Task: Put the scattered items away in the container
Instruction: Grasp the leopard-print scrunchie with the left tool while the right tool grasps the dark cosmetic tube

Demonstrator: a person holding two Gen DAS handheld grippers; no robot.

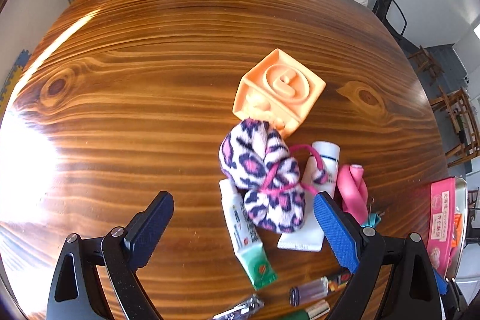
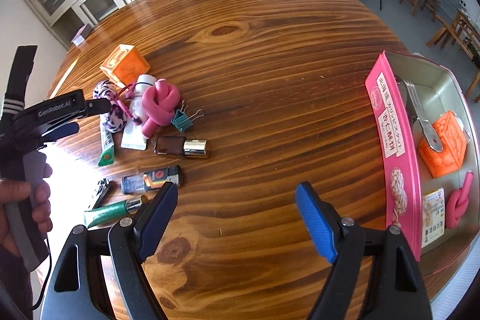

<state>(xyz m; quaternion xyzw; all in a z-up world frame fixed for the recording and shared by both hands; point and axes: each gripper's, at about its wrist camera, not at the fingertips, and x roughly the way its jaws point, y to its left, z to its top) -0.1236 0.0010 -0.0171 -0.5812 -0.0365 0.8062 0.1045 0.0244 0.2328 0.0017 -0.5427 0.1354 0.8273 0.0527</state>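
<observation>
My left gripper [image 1: 243,212] is open and empty, low over the pile of scattered items. Between its fingers lie a leopard-print fuzzy toy [image 1: 264,179] with a pink cord and a white-green tube [image 1: 246,236]. An orange cube [image 1: 277,90], a white bottle [image 1: 325,161] and a pink knotted tube [image 1: 354,191] lie beside them. My right gripper [image 2: 237,212] is open and empty above bare table. The pink tin container [image 2: 396,146] stands at the right, holding an orange cube [image 2: 444,146], a fork [image 2: 420,116], a pink knot [image 2: 459,203] and a small packet [image 2: 432,215].
In the right wrist view, a green binder clip [image 2: 183,120], a brown-gold lipstick [image 2: 181,147], a lighter [image 2: 153,179], a green tube [image 2: 111,212] and nail clippers [image 2: 100,191] lie on the wooden table [image 2: 270,50]. The left gripper's handle and hand [image 2: 33,170] are at far left.
</observation>
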